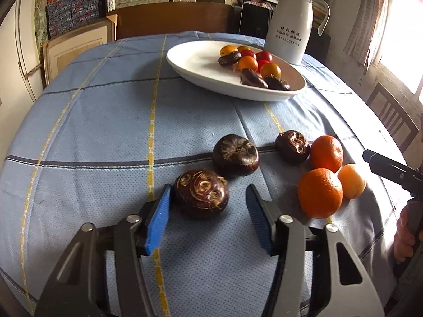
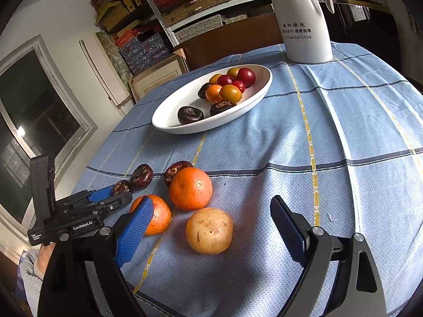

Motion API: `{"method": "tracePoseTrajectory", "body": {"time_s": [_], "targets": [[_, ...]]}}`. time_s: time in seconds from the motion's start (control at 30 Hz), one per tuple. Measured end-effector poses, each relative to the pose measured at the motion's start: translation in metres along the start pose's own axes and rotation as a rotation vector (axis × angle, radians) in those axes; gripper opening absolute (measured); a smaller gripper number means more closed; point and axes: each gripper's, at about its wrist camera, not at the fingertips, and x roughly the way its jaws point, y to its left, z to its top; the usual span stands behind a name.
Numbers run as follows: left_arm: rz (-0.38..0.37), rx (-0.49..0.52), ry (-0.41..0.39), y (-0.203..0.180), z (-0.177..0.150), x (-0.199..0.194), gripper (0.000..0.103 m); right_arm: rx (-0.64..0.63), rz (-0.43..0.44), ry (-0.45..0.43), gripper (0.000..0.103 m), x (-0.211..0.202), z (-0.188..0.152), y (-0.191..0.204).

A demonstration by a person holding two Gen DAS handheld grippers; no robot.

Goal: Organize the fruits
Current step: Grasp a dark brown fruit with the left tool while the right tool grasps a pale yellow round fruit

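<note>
- The left gripper [image 1: 208, 200] is holding its blue-padded fingers [image 1: 158, 218] wide apart around a dark water chestnut [image 1: 201, 192]; the left pad is sitting just beside the chestnut's flank, while the right pad is standing clear of it, so nothing is being gripped.
- The right gripper [image 2: 211, 224] is likewise spreading its fingers [image 2: 133, 231] open, hovering over a pale yellowish fruit [image 2: 209, 230] that is lying between them without touching either pad.
- The left pad of the right gripper is overlapping the near orange [image 2: 156, 218] in view; whether it is touching cannot be told.
- A second orange [image 2: 191, 189] is resting just beyond the pale fruit, with another chestnut [image 2: 174, 170] tucked against its far side.
- A further chestnut [image 2: 142, 175] is lying just beyond the one that the left gripper is bracketing.
- All of these loose fruits are sitting on the blue checked tablecloth [image 2: 330, 145] covering the bench.
- Farther off, a white oval dish [image 2: 171, 116] is holding three chestnuts plus a cluster of small red and orange-yellow round fruits [image 2: 230, 85].
- A white thermos jug [image 2: 301, 18] with printed lettering is standing behind the dish, near the bench's far edge.
</note>
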Motion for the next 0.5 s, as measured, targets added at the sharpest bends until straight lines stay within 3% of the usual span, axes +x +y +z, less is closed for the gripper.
{"method": "tracePoseTrajectory", "body": {"time_s": [0.23, 0.4, 0.5], "targets": [[0.002, 0.0, -0.001, 0.0, 0.0, 0.0, 0.049, -0.094, -0.036, 0.093, 0.086, 0.001, -0.014, 0.01], [0.006, 0.005, 0.001, -0.001, -0.001, 0.001, 0.049, -0.166, -0.053, 0.147, 0.062, 0.011, -0.018, 0.022], [0.009, 0.015, 0.004, -0.003, 0.0, 0.002, 0.052, -0.175, -0.06, 0.176, 0.057, 0.02, -0.016, 0.025]]}}
